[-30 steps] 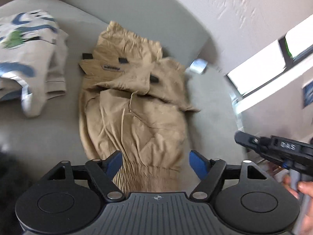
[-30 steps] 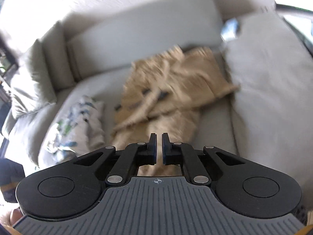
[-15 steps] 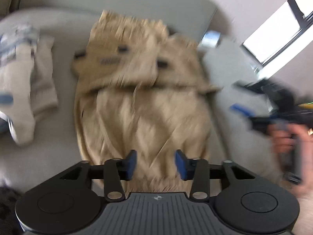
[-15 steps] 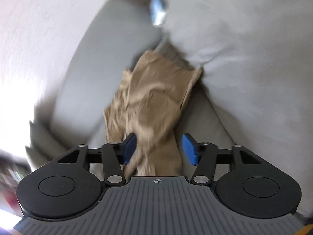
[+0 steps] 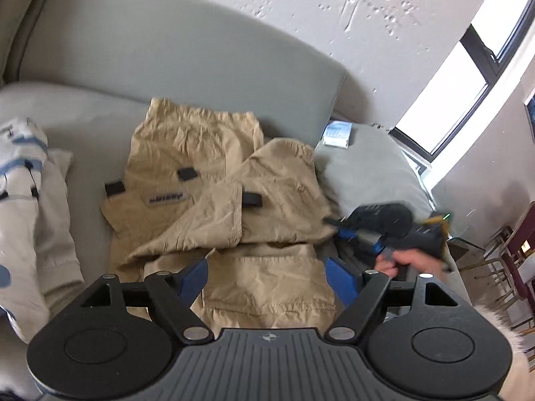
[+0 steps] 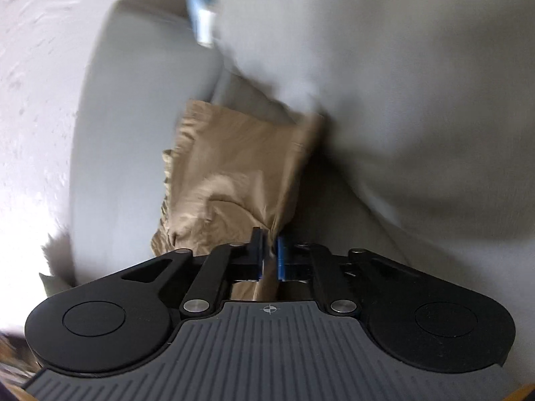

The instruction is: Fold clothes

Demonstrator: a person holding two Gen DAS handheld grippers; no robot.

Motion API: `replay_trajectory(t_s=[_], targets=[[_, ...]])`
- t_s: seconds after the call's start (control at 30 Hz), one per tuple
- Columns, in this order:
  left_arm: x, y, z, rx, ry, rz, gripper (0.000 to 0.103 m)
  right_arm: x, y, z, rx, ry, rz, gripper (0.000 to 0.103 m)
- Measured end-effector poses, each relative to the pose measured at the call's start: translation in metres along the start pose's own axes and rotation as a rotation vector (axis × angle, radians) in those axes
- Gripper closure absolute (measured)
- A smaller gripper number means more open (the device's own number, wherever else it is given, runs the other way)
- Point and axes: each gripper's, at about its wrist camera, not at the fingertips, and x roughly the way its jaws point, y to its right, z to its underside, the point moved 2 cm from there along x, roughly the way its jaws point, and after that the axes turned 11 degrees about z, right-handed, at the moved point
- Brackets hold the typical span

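Note:
Tan trousers lie on a grey sofa, their waist end folded over toward me, with black belt loops and a label showing. My left gripper is open and hovers just above the trousers' near part, touching nothing. My right gripper is shut on the right edge of the trousers, pinching a fold of cloth; it also shows in the left wrist view at the trousers' right side.
A folded white garment with blue print lies to the left on the sofa seat. A grey cushion presses against the trousers' right side. A small blue-white packet sits behind it. Chairs stand far right.
My right gripper went from open to shut on the trousers' right edge. My left gripper opened wider and moved forward over the trousers.

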Motion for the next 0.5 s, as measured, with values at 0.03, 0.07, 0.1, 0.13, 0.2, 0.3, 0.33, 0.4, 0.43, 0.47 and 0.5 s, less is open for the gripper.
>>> replay_trajectory(t_s=[0.03,0.07,0.1,0.13,0.2,0.3,0.33,0.4,0.43,0.47,0.5], targets=[[0.001,-0.004,0.002,-0.009,-0.006,0.001,0.027,-0.009,-0.011,0.000,-0.045,0.036,0.006,0.098],[0.002,-0.008,0.003,-0.017,-0.010,0.000,0.027,-0.017,-0.022,0.000,-0.089,0.071,0.012,0.099],[0.003,-0.011,0.004,-0.027,-0.011,0.001,0.027,-0.026,-0.035,0.000,-0.126,0.103,0.014,0.099],[0.003,-0.015,0.004,-0.038,-0.010,0.004,0.027,-0.032,-0.049,0.001,-0.159,0.130,0.018,0.099],[0.001,-0.022,0.004,-0.052,0.001,0.014,0.027,-0.044,-0.083,0.002,-0.235,0.182,0.024,0.099],[-0.008,-0.031,0.000,-0.066,0.032,0.020,0.027,-0.047,-0.142,0.009,-0.365,0.247,0.043,0.099],[-0.012,-0.036,-0.002,-0.074,0.046,0.017,0.027,-0.046,-0.162,0.012,-0.408,0.268,0.049,0.099],[-0.018,-0.046,-0.003,-0.095,0.070,0.006,0.027,-0.038,-0.206,0.024,-0.493,0.303,0.059,0.099],[-0.021,-0.051,-0.004,-0.106,0.082,-0.004,0.027,-0.031,-0.229,0.034,-0.541,0.320,0.062,0.099],[-0.024,-0.056,-0.004,-0.118,0.092,-0.022,0.027,-0.020,-0.247,0.046,-0.581,0.322,0.064,0.099],[-0.027,-0.062,-0.004,-0.131,0.102,-0.041,0.027,-0.010,-0.265,0.058,-0.622,0.325,0.067,0.099]])
